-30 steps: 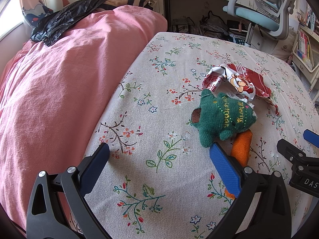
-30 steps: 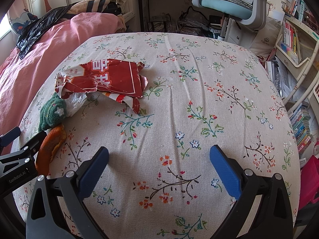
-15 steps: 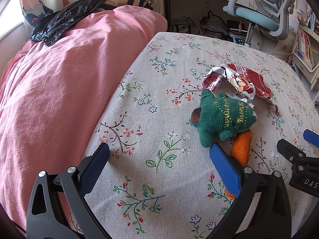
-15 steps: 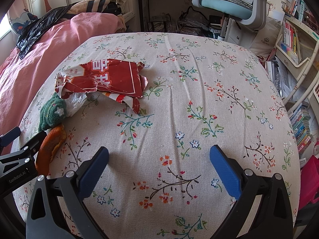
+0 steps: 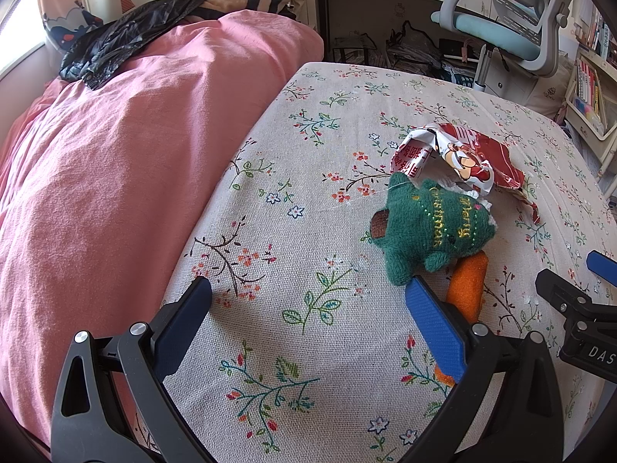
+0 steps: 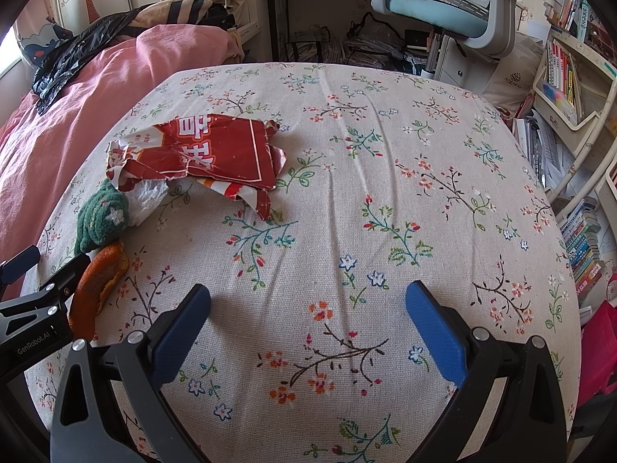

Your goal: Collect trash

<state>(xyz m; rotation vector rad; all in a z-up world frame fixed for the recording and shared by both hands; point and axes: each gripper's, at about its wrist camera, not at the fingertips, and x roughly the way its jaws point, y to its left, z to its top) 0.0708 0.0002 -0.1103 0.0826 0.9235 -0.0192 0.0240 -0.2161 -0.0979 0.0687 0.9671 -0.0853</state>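
Left wrist view, left gripper [image 5: 308, 293]: fingers spread wide above the floral-covered surface [image 5: 308, 177], pinching nothing; the right finger [image 5: 434, 328] lay partly across the orange peel [image 5: 467, 285].
Left wrist view, trash: a torn red wrapper [image 5: 459, 154] lay crumpled toward the surface's right side, touching a green knitted toy [image 5: 428, 231]; the peel lay just beside the toy on its near side.
Left wrist view, surroundings: a pink quilt [image 5: 108, 177] ran along the surface's left edge, a black plastic bag [image 5: 115, 46] on its far end; an office chair [image 5: 513, 23] stood beyond the far edge. The right gripper [image 5: 578, 301] showed at the right rim.
Right wrist view, right gripper [image 6: 308, 293]: fingers spread wide over bare floral cloth near the surface's near edge, holding nothing.
Right wrist view, trash: the wrapper [image 6: 216, 154] lay flattened toward the left side, white crumpled paper [image 6: 148, 196] under its near corner, touching the toy [image 6: 102, 218]; the peel [image 6: 98, 281] lay near the left edge, beside the left gripper [image 6: 34, 301].
Right wrist view, surroundings: bookshelves [image 6: 570, 88] stood past the right edge.
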